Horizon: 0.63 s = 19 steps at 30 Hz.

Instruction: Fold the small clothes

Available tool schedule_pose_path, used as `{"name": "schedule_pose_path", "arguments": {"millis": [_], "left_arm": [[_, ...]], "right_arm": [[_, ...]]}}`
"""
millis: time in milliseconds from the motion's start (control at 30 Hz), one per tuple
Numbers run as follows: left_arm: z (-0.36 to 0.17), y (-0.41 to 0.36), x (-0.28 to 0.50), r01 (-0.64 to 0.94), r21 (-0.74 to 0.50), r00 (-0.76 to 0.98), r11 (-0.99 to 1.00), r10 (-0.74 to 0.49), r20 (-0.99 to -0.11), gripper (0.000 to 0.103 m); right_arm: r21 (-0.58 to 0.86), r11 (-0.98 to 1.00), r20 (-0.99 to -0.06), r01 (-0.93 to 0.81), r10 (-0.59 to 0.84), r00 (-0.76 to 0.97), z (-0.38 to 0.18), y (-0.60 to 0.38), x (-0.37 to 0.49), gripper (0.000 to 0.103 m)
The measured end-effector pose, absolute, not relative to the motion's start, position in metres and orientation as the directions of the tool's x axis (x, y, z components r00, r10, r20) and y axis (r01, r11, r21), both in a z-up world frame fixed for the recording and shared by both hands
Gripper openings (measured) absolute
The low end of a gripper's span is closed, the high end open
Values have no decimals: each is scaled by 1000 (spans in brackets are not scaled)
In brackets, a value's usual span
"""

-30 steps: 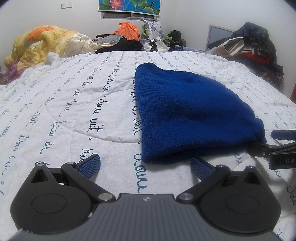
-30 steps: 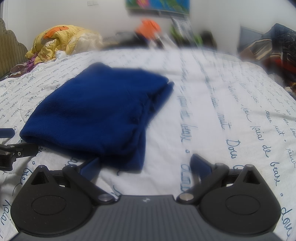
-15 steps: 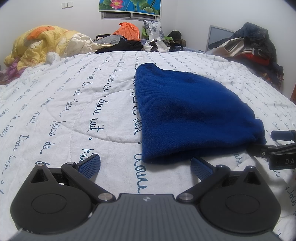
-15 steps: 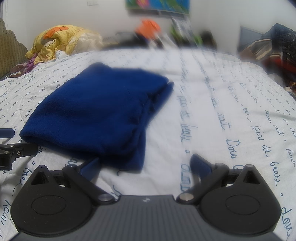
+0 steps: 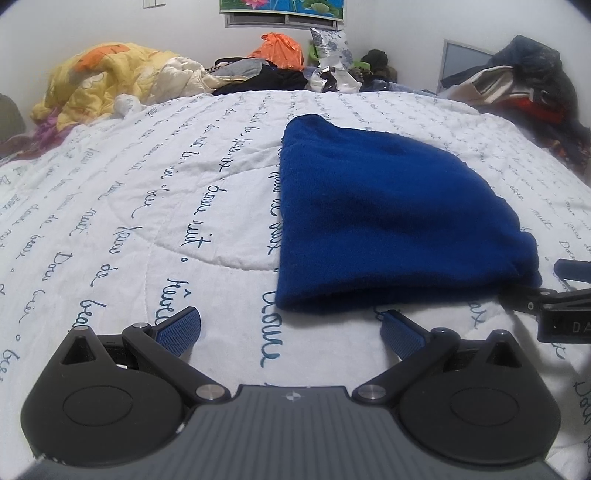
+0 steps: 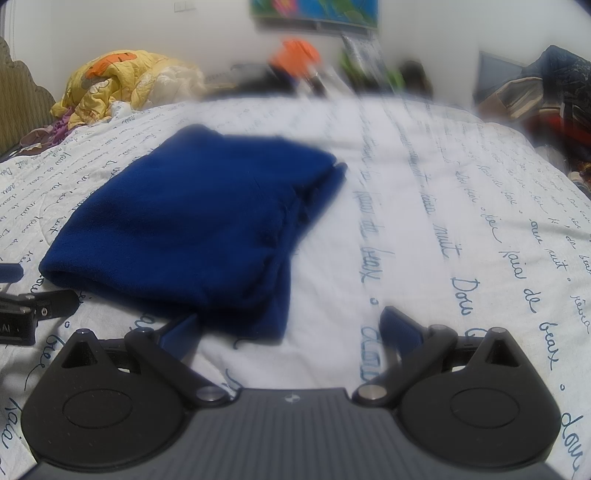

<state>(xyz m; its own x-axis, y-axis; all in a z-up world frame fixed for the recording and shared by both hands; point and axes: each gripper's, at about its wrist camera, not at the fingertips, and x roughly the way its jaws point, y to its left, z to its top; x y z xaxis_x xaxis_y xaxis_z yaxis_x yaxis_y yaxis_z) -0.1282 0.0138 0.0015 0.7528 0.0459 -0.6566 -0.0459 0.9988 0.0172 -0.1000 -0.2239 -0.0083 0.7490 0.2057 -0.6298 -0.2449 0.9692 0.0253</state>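
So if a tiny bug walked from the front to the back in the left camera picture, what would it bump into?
left tool → white bedspread with blue writing → blue cloth → heap of clothes with the orange bag → flower picture on the wall.

folded blue garment (image 6: pixel 192 221), right gripper (image 6: pixel 291 328) agape
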Motion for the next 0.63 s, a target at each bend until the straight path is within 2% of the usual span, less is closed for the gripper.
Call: {"name": "schedule_pose_path", "arguments": {"millis": [433, 633], "left_arm": [[1, 15, -130, -38, 9, 760, 999, 35, -649, 103], [1, 18, -133, -70, 21, 761, 997, 67, -645, 103]], "right_arm": [[26, 974, -631, -223, 189, 752, -8, -225, -99, 103], [26, 974, -632, -223, 189, 752, -8, -225, -100, 103]]}}
